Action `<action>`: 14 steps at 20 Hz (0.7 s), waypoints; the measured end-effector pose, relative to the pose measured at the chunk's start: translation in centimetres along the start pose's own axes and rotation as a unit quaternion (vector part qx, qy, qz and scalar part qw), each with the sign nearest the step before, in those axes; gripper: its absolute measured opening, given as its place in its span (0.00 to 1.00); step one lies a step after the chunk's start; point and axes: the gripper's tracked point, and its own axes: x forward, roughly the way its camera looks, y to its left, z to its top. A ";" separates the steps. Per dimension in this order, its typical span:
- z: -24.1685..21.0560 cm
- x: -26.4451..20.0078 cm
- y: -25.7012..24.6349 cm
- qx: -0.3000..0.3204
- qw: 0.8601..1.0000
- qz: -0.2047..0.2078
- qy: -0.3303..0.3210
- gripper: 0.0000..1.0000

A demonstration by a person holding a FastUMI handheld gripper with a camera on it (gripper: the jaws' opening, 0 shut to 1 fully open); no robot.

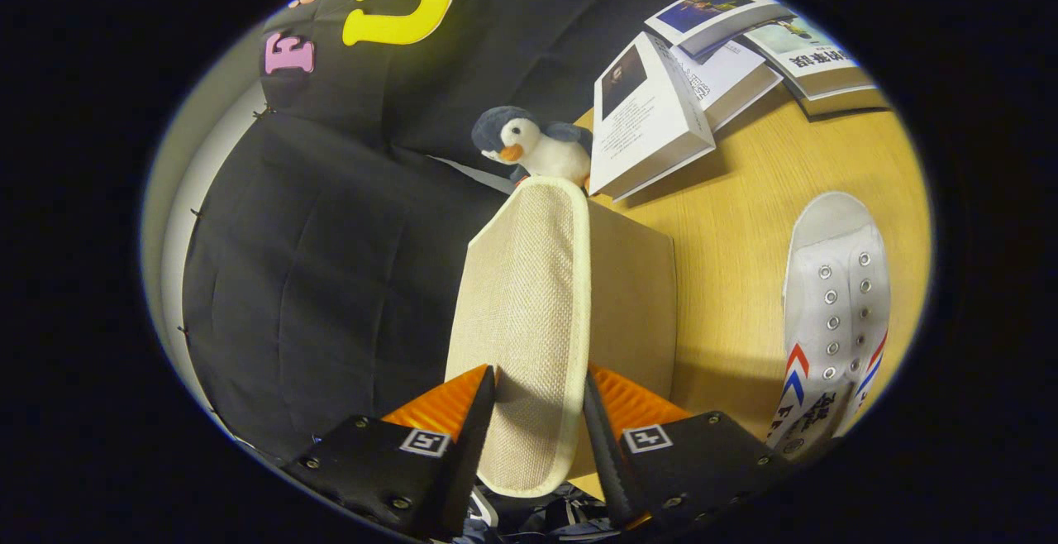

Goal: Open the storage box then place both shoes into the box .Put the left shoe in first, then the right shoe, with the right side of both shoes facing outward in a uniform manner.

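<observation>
Gripper (539,412) is clamped on the lid (529,312) of the storage box (632,304), both fingers pressing the flap's near end and holding it upright over the box. Lid looks like woven fabric over a board: light, fairly stiff, grippy, so an edge pinch should hold. Behind the lid: one plush penguin (537,147). Right of it: three books (661,114) on the worktop (744,221). Further right: one white shoe (835,312), canvas, light, soft; I'd grab at the collar.
</observation>
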 end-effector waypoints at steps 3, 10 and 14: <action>0.7 -0.9 0.5 0.017 1.000 -0.003 -0.002 0.36; 1.8 -2.6 3.8 0.013 1.000 0.018 0.004 0.06; 2.9 -3.2 7.7 -0.018 1.000 0.008 -0.006 0.06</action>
